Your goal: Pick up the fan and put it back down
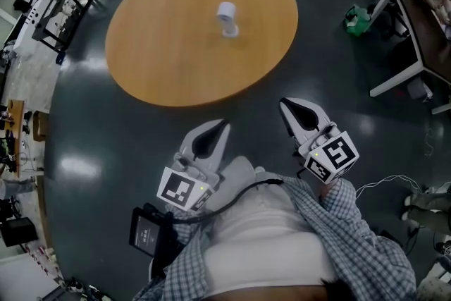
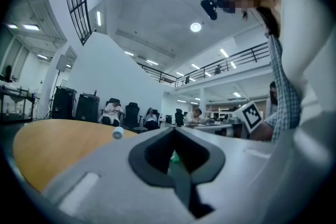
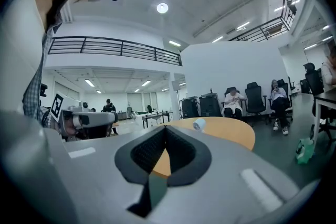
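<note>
While both of my tools are closed tight with nothing in them, the fan (image 1: 227, 17) stands far from me, near the middle of the round tabletop (image 1: 162, 67). My left tool (image 1: 220, 129) and right tool (image 1: 289, 108) hang over the floor on the near side, well apart from the fan. I think a few things could go wrong. If I reach in with the jaws shut, I will just bump the fan and knock it over. It looks small and light, with a round head on a little foot, so a bad squeeze could make it slip out. If I set it down tilted, it may tip.
</note>
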Tool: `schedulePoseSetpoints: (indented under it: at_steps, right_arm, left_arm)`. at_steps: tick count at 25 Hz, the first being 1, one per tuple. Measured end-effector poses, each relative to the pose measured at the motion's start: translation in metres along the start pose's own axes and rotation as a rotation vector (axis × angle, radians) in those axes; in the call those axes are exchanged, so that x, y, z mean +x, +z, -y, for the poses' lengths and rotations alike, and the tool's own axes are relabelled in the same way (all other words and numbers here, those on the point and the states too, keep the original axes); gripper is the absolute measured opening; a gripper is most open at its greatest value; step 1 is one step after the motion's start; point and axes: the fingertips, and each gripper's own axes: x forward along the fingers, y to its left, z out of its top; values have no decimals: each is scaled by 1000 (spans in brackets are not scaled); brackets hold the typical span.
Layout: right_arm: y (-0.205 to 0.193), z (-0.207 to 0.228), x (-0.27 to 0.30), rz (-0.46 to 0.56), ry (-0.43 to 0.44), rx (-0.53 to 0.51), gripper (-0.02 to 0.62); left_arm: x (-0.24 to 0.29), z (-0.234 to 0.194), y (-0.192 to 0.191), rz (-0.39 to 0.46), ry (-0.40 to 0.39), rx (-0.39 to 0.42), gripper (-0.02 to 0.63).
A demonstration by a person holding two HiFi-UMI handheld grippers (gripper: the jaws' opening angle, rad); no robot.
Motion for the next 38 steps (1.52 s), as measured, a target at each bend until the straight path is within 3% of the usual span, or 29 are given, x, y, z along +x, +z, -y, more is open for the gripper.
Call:
schedulePoseSetpoints:
  at_steps: [11, 18, 27, 33, 38]
  right_arm:
    - [3, 8, 21, 4, 12, -34, 3]
    - [15, 29, 74, 15, 84, -96, 3]
    - [26, 80, 157, 7, 36, -106, 3]
    - [6, 119, 188, -35, -6, -90, 3]
    - [-26, 146, 200, -119, 59, -95, 3]
  left_arm:
    - [20, -24, -1, 1, -12, -2, 0]
    - [70, -75, -5, -11, -40, 7, 0]
    - [124, -156, 7, -9, -79, 7, 0]
    - [149, -185, -4, -51, -100, -5, 0]
    - [165, -194, -31, -114, -98, -30, 0]
